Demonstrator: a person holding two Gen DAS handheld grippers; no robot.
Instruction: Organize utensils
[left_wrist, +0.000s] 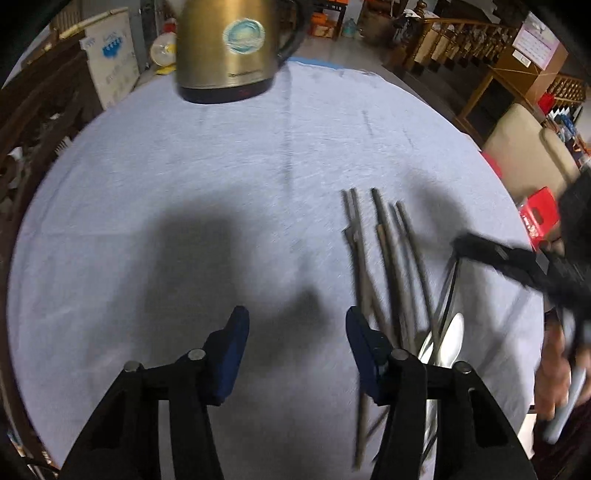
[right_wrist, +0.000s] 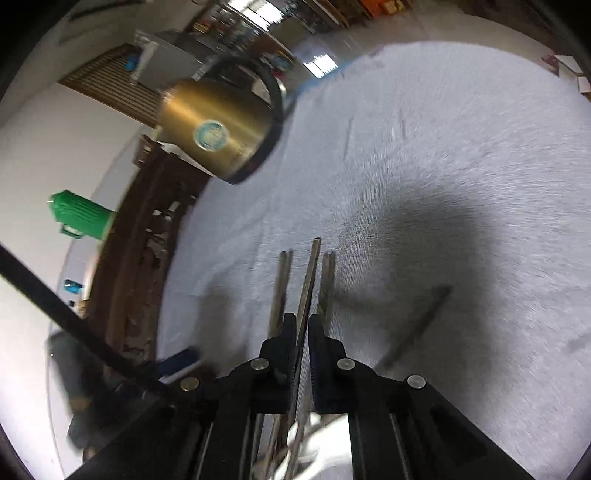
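left gripper (left_wrist: 295, 354): black frame, two angled arms, dark blue pads (left_wrist: 231, 354) at the fingertips
left rivets: round silver pins (left_wrist: 196, 355) on each arm behind the pads
right gripper (right_wrist: 303, 332): black frame, black ribbed pads, long slots in the arms behind them
right rivets: silver pins (right_wrist: 259, 364), one brass-toned further back on the left
hand (left_wrist: 554, 376): bare, blurred

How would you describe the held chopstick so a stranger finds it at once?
Start at the round table's pale cloth, opposite the brass kettle. Chopsticks lie fanned near the edge. The one meant is pinched between the right gripper, lifted above its flat-lying neighbours.
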